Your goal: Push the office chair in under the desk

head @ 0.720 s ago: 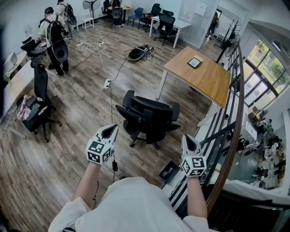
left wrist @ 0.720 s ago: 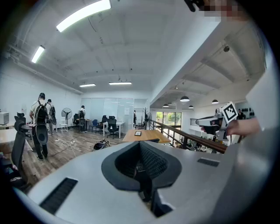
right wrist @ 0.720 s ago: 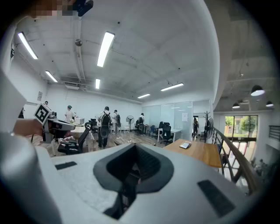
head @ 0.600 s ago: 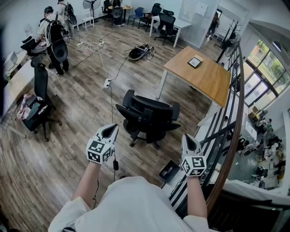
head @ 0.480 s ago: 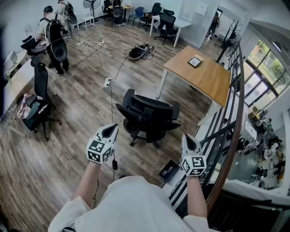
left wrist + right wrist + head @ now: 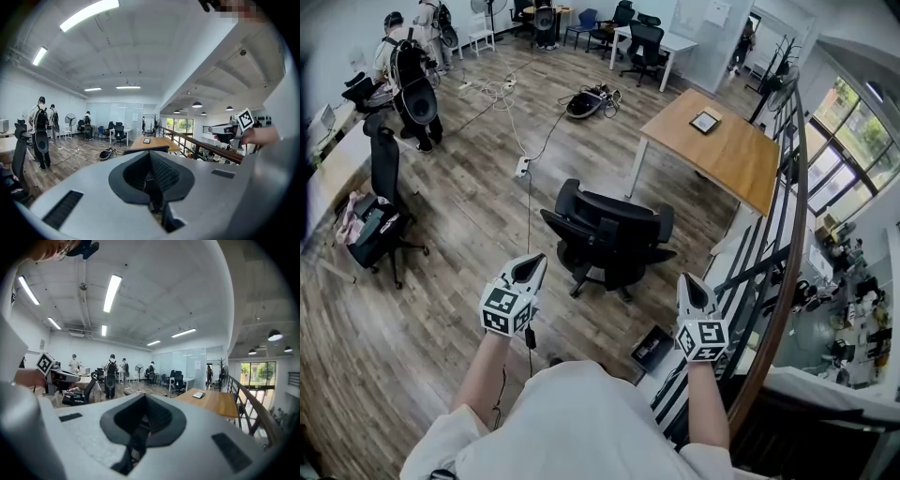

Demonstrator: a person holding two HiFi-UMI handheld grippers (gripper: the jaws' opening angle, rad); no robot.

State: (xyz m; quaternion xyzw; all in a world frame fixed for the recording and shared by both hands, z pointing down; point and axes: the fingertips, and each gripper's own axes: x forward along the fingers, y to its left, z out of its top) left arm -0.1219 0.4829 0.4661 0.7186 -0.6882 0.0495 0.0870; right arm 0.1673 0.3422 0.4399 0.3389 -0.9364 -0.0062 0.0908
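Our left gripper [image 6: 529,266] has its fingers pressed together on nothing and has hardly shifted in the last moment. Ahead of both sets of fingertips, well apart from them, the office chair [image 6: 609,239] stands untouched. Our right gripper [image 6: 692,285] is likewise closed and empty. Beyond the chair, ahead and right of the fingers, waits the desk [image 6: 717,150]. Only our view has crept slightly, so we judge the push not yet begun.

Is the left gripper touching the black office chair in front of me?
Apart. The head view shows wood floor between the left gripper and the office chair; its jaws are shut on nothing.
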